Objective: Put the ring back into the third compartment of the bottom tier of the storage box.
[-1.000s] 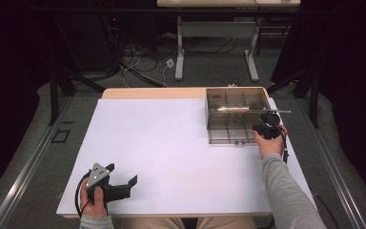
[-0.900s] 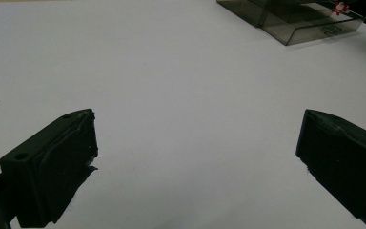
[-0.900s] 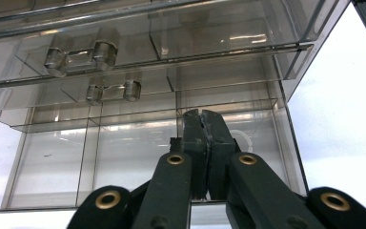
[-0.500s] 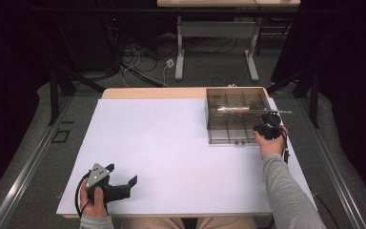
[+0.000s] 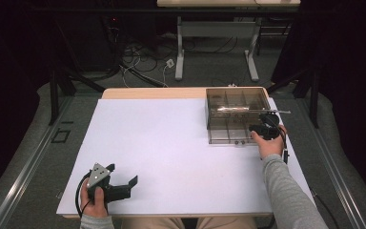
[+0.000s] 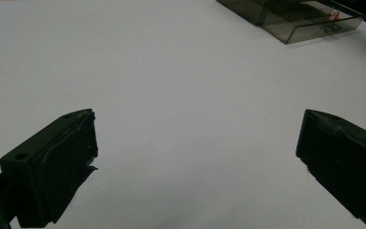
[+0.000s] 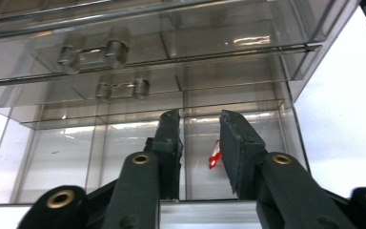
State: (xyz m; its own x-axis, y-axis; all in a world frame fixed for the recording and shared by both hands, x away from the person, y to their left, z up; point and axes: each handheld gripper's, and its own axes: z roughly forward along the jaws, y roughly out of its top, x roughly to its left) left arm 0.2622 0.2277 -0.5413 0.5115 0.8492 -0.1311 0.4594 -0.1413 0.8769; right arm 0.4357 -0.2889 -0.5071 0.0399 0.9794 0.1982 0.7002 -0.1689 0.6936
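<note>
I see my left gripper (image 5: 124, 187) resting low at the near left corner of the white table (image 5: 171, 143), its jaws spread wide with nothing between them, pointing across the bare surface. My right gripper (image 5: 262, 125) sits at the far right, at the near edge of the clear plastic compartment box (image 5: 236, 117). In the right gripper view its jaws stand a narrow gap apart over a front compartment, clamped on nothing, and a small red-and-white item (image 7: 214, 153) lies in that compartment between them. The lid (image 7: 138, 19) is raised, its hinges (image 7: 93, 52) visible above.
</note>
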